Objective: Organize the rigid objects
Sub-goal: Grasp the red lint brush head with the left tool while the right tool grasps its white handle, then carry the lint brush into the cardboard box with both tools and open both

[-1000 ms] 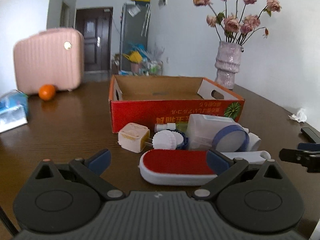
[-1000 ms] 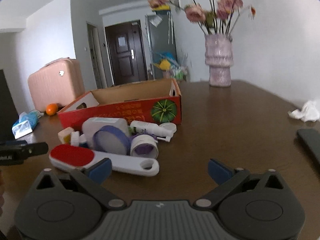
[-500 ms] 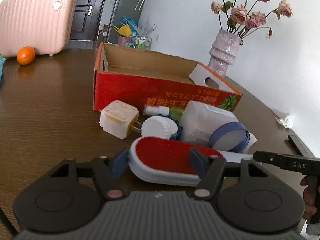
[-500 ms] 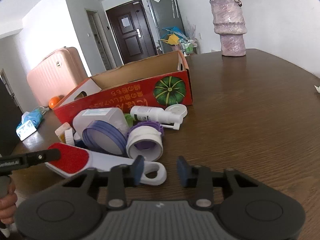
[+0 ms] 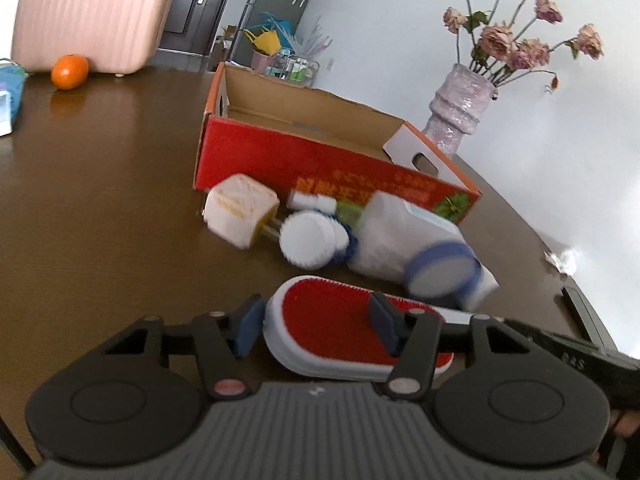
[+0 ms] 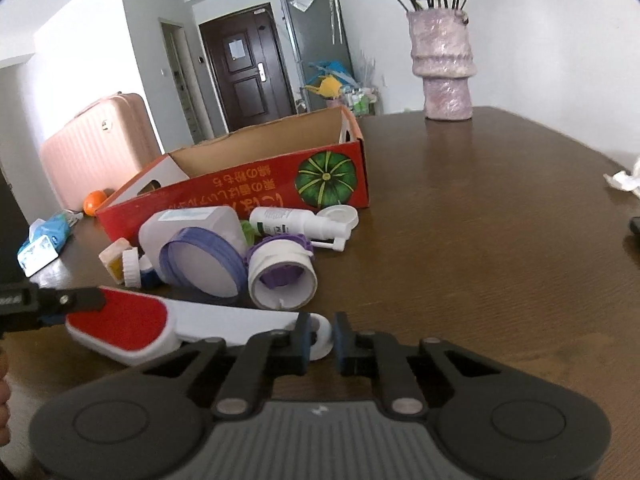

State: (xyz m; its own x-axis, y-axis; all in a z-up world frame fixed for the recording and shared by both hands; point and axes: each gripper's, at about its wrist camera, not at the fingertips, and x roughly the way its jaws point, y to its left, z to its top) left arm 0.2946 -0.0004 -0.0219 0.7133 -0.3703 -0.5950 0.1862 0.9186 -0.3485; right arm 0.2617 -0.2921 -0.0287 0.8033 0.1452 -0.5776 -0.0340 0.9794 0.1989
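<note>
Brush [image 5: 352, 336] is now the thing both claws work on, a white lint brush with a red pad, lying on the brown table [image 5: 100, 208] in front of the pile. A second ago both claws were wide open and only near it. Now the left claw [image 5: 314, 330] has narrowed around the red head: one finger [image 5: 248, 330] touches the left end, and the other finger [image 5: 382, 326] sits over the red pad. Whether the grip is already firm I cannot tell.

Further right, the right claw [image 6: 321, 340] has closed almost fully on the ring at the end of the white handle [image 6: 240, 322], with only a small gap left between its fingers. I judge this means the pick is nearly made, and the next step is to lift the brush and carry it to the box.

Beyond the left claw stand a square plug [image 5: 240, 216], a round white cap [image 5: 306, 242], a white jug [image 5: 404, 236] and a blue-rimmed lid [image 5: 440, 274]. Ahead of the right claw lie a white tape roll [image 6: 282, 276] and a spray bottle [image 6: 298, 224].

Behind all these, the red cardboard box [image 5: 320, 164] is open at the top. The part of its inside that shows has nothing in it, but the near wall hides the floor.
</note>
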